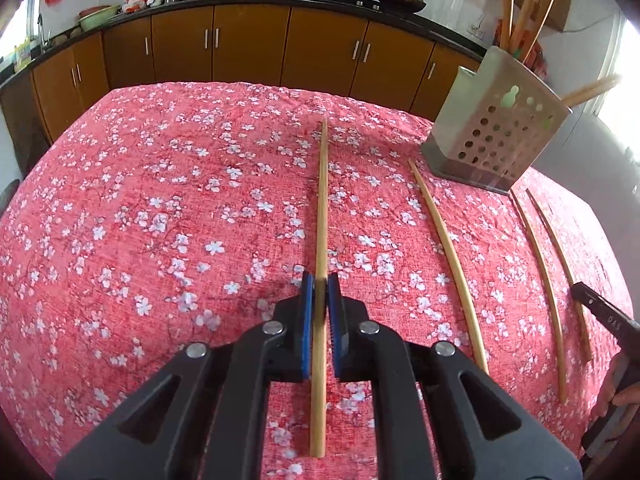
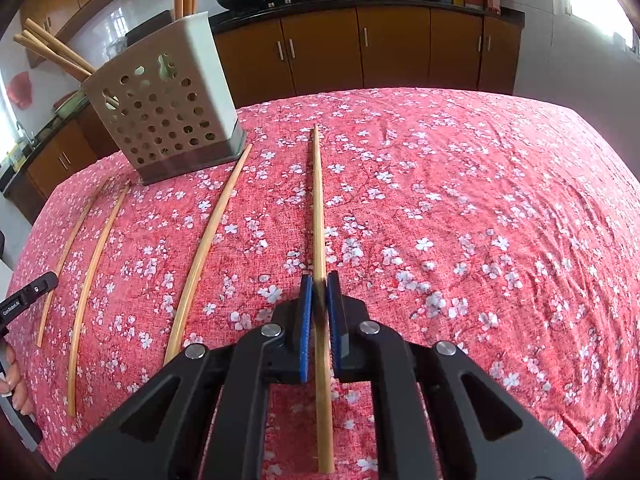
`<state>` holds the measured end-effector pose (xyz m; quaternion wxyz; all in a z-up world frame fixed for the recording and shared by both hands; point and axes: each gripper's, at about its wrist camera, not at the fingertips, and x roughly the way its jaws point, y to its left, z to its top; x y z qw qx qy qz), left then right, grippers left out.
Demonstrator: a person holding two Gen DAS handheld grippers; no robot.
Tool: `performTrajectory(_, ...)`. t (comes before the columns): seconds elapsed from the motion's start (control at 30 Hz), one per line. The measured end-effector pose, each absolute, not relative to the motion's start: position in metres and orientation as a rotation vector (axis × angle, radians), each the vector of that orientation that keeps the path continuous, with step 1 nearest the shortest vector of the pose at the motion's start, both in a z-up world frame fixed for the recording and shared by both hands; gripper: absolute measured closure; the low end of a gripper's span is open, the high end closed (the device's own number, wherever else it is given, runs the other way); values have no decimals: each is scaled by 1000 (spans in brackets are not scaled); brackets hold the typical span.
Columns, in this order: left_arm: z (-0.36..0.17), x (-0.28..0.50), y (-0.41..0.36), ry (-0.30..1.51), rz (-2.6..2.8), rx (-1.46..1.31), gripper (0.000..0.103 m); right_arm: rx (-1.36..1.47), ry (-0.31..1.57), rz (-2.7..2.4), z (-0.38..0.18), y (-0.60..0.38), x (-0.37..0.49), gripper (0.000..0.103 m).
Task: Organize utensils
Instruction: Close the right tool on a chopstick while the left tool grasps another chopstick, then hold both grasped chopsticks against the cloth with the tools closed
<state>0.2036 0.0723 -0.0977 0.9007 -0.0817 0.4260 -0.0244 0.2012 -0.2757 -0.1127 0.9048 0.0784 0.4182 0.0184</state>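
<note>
While the left wrist view looks down along its own black arms, the left tool (image 1: 320,280) is clenched on a chopstick (image 1: 322,216) – the blue pads press its shaft from both sides, with the thin end reaching away over the tabletop (image 1: 140,200) and the thick end trailing back under the tool. The tabletop wears a red cloth printed with white blossoms. To the right lie three more chopsticks: the nearest loose one (image 1: 444,248) just beside the held one, then a close pair (image 1: 548,264) further right. A perforated metal utensil holder (image 1: 500,136) stands at the far right of the cloth, already holding several chopsticks upright (their tops run out of the picture). The right tool's black body (image 1: 604,316) and some fingers (image 1: 624,396) show at the right edge.

In the right wrist view, the right tool (image 2: 320,280) is likewise clamped on its own chopstick (image 2: 318,200), lying straight ahead on the cloth (image 2: 480,220). To its left the same three loose sticks curve across the cloth, the closest (image 2: 212,240) with its far tip touching or just beside the holder's (image 2: 168,112) base. The holder stands at the upper left – more chopsticks lean out of it. The left tool's body (image 2: 28,292) pokes in at the left edge, well apart from the right one.
</note>
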Motion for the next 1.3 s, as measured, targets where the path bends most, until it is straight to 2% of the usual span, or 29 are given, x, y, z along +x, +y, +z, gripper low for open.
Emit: performTrajectory(1.3,-96,201,74,880,-55,-186,93,154,865,40,-113,-275,202,93)
